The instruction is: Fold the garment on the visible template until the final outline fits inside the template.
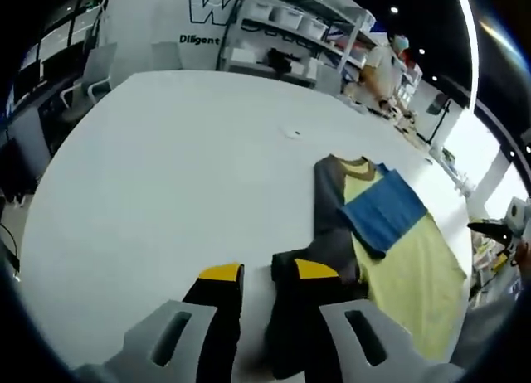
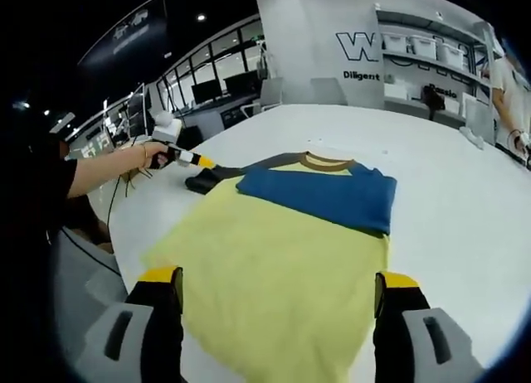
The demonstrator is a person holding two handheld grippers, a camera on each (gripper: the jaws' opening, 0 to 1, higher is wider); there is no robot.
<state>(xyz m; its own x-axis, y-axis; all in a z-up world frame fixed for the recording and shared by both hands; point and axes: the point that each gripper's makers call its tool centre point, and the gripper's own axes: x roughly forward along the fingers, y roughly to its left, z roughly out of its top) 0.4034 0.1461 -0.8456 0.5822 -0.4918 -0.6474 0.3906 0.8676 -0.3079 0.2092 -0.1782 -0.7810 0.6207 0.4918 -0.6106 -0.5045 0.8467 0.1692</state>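
White table [image 1: 166, 167] in some open workshop. Shirt [image 2: 282, 259] lies flat right ahead of the right gripper [image 2: 278, 293], jaws wide. Left gripper [image 1: 267, 275] sits narrow at the dark sleeve [image 1: 332, 234]. Soft, floppy cloth, so I'd pinch hems or corners.

Our left gripper [image 1: 257, 275] with black jaws, yellow tips and pale grey slotted mounts, our right gripper [image 2: 278, 288] built alike with its yellow-tipped black jaws, our arm in a short black sleeve [image 2: 37, 180]
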